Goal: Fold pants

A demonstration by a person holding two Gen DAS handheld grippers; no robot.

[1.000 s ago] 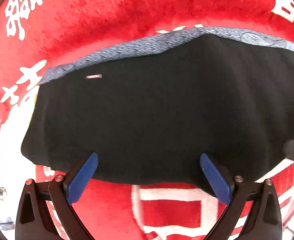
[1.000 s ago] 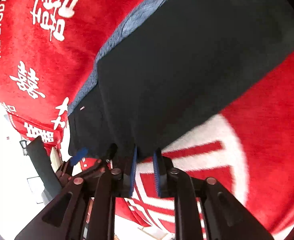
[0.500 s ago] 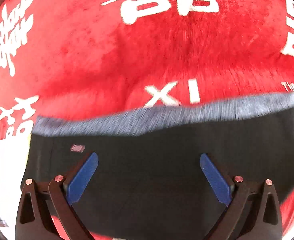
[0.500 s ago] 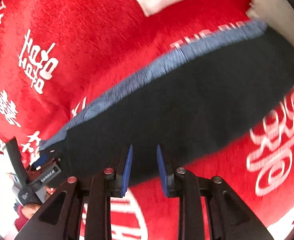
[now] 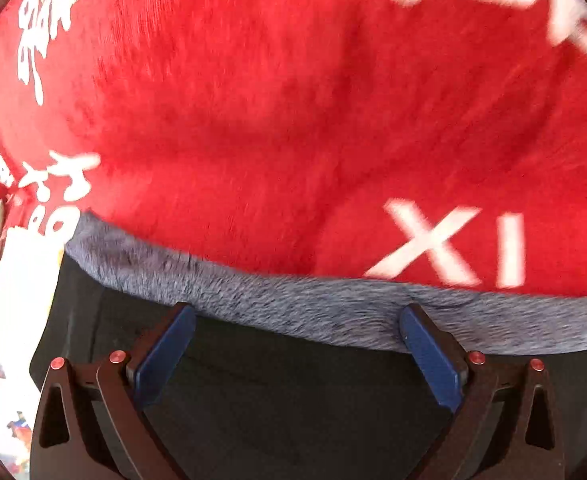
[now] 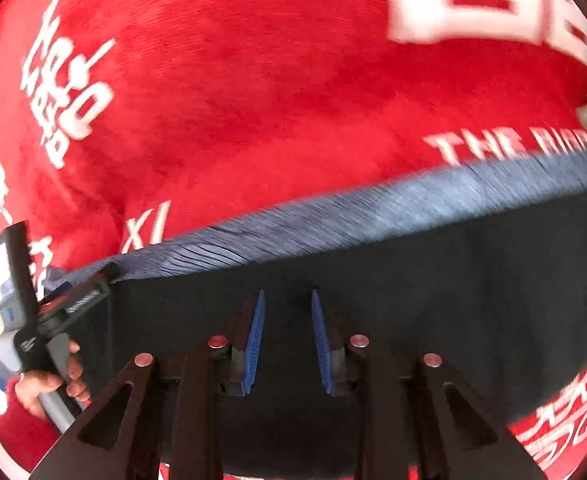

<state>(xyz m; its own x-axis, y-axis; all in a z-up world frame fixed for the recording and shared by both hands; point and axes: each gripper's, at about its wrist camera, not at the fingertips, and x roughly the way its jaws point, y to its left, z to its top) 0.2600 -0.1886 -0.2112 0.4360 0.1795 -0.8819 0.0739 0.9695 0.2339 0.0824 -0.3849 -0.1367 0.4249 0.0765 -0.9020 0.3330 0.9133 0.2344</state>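
Note:
Black pants (image 5: 293,400) with a grey-blue waistband (image 5: 313,308) lie flat on a red blanket (image 5: 253,120). My left gripper (image 5: 297,312) hovers over the waistband edge, jaws wide open, nothing between the blue pads. In the right wrist view the pants (image 6: 453,280) and waistband (image 6: 373,216) run across the frame. My right gripper (image 6: 287,294) stands over the black cloth just short of the waistband, its pads a narrow gap apart with nothing pinched. The left gripper (image 6: 105,276) shows at the waistband's left end.
The red blanket (image 6: 253,100) with white lettering spreads beyond the waistband. A hand in a red sleeve (image 6: 49,384) holds the left gripper's handle. The blanket's edge and a bright white floor area (image 5: 17,280) lie at the far left.
Both grippers have travelled across the pants from the near edge to the waistband. More blanket now shows beyond it. The left jaws stayed wide; the right pads stayed narrowly apart.

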